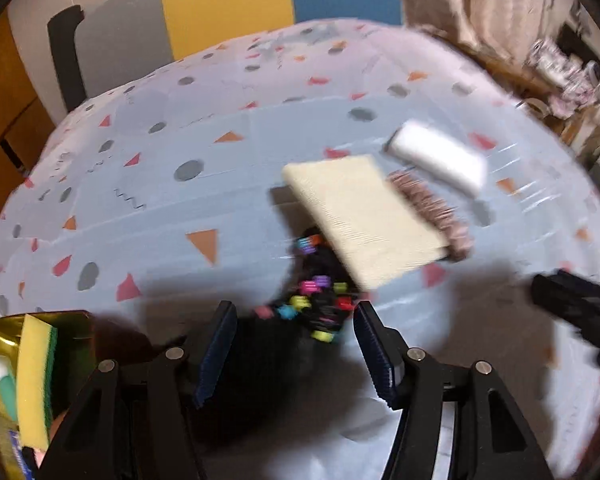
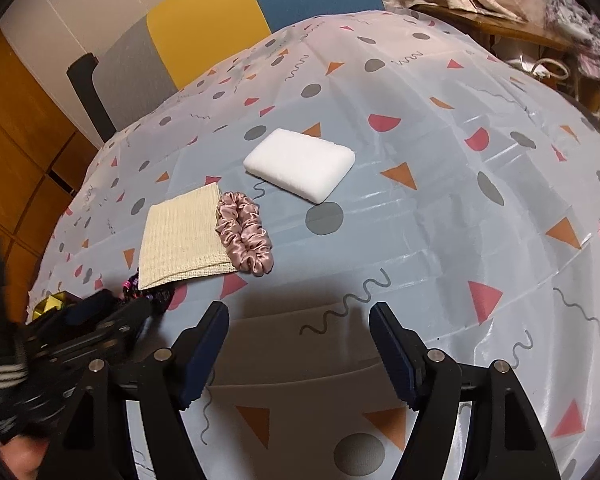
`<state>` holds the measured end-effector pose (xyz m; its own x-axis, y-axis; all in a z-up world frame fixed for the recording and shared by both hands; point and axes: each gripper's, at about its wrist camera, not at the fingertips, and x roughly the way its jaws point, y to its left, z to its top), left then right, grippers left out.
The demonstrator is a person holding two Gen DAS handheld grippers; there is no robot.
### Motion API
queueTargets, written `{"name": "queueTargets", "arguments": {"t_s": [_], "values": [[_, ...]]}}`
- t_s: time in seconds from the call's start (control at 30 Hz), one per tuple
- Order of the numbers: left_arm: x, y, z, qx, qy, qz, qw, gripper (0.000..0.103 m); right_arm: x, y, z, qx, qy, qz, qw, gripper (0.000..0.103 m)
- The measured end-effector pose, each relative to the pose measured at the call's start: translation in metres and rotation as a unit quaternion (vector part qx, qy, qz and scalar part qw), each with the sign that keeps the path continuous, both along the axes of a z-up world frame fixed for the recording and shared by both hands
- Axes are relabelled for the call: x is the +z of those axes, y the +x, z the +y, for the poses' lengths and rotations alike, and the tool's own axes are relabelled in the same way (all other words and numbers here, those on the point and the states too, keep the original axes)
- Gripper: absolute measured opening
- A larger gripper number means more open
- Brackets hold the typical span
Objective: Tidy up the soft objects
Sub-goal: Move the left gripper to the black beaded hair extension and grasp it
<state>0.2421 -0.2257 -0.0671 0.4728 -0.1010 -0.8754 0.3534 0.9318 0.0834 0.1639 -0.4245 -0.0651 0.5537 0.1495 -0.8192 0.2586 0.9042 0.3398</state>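
A cream cloth [image 1: 362,216] [image 2: 182,236] lies on the patterned tablecloth, with a pink satin scrunchie [image 1: 432,216] [image 2: 246,236] at its right edge and a white sponge [image 1: 438,158] [image 2: 300,164] beyond. A black item with bright coloured clips [image 1: 318,300] [image 2: 148,290] lies partly under the cloth's near corner. My left gripper [image 1: 296,348] is open, just short of the black item. My right gripper [image 2: 300,352] is open and empty over bare tablecloth; it shows at the right in the left wrist view [image 1: 576,312].
A gold box [image 1: 4,360] at the near left holds a yellow-green sponge [image 1: 36,380] and other items. The table's edge [image 2: 112,136] runs along the far left, with orange cabinets, a dark chair and coloured wall panels beyond. Clutter lies at the far right.
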Motion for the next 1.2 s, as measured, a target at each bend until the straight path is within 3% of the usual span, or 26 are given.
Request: {"name": "queueTargets", "arguments": {"t_s": [0.13,0.3,0.47,0.63,0.7,0.73,0.87,1.13,1.2], "values": [[-0.014,0.002,0.007,0.001,-0.021,0.025,0.9994,0.059,0.0,0.001,-0.001,0.0,0.004,0.0,1.0,0.074],[-0.013,-0.022,0.005,-0.026,-0.013,0.003,0.9996,0.023,-0.001,0.0,-0.002,-0.002,0.001,0.003,1.0,0.074],[-0.008,-0.056,0.018,-0.024,-0.068,0.025,0.9971,0.014,-0.002,-0.001,-0.004,-0.008,0.004,0.007,1.0,0.074],[-0.006,-0.098,0.026,-0.023,-0.101,0.044,0.9936,0.015,-0.004,-0.003,-0.004,-0.011,0.01,0.009,1.0,0.074],[-0.003,-0.11,0.026,-0.021,-0.104,0.038,0.9937,0.03,-0.003,-0.003,-0.003,-0.009,0.011,0.007,1.0,0.074],[-0.001,-0.114,0.025,-0.02,-0.104,0.034,0.9938,0.044,-0.002,-0.003,-0.002,-0.008,0.01,0.006,1.0,0.074],[0.01,-0.112,0.02,-0.015,-0.094,0.012,0.9954,0.062,-0.002,-0.003,0.001,-0.005,0.007,0.005,1.0,0.074],[-0.004,-0.079,0.001,-0.016,-0.075,0.023,0.9968,0.062,0.001,-0.003,-0.001,-0.007,-0.007,0.0,1.0,0.074],[-0.011,-0.079,0.002,-0.013,-0.078,0.031,0.9964,0.05,0.002,-0.002,-0.002,-0.007,-0.007,-0.005,1.0,0.074]]}}
